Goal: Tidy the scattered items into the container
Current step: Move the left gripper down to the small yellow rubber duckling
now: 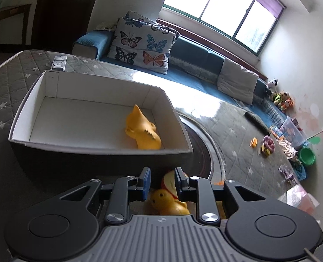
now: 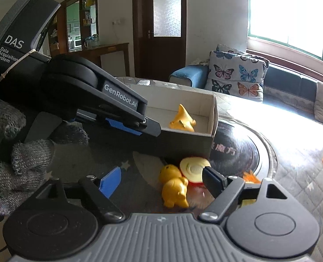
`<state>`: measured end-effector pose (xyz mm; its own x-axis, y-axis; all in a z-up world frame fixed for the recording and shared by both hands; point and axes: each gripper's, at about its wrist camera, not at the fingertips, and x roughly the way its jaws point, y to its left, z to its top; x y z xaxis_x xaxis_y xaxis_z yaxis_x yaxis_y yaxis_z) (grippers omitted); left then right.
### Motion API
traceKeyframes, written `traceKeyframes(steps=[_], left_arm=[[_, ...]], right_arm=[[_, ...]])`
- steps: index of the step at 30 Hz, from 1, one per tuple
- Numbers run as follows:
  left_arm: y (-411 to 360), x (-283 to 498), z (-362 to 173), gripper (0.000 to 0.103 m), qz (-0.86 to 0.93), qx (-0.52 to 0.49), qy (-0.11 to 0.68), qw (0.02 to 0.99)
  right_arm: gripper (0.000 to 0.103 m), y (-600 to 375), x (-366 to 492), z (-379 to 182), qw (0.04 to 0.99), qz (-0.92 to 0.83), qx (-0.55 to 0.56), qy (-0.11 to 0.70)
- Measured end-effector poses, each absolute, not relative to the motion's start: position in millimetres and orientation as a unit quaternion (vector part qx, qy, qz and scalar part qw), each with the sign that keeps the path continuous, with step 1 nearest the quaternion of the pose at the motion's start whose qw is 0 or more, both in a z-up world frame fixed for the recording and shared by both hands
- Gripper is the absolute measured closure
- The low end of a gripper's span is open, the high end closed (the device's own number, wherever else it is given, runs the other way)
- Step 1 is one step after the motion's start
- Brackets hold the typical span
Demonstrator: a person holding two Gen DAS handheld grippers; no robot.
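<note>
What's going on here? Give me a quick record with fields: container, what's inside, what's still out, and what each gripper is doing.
container: open white-lined box on the quilted table
inside: one yellow toy
still out: yellow duck and apple-slice toy, in front of the box
left gripper: open, fingers either side of the apple-slice toy
right gripper: open, low over the duck

The black plastic left gripper (image 2: 126, 128) reads "GenRobot.AI" on its arm. Its dark grey handle housing (image 2: 19, 43) says "DAS Data Acquisition System". Red characters on the dark round table inlay (image 2: 233, 150) are blurred.
</note>
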<state>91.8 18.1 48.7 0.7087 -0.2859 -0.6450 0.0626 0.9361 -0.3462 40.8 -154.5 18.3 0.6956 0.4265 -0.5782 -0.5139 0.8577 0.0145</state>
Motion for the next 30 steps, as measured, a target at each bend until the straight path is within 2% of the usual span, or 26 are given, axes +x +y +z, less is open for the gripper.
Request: traceKeyframes(steps=[30], left_arm=[[4, 80, 7, 0.075, -0.079, -0.130, 0.429, 0.890]], right_arm=[[0.016, -170, 32, -24, 0.906, 0.232, -0.034, 0.353]])
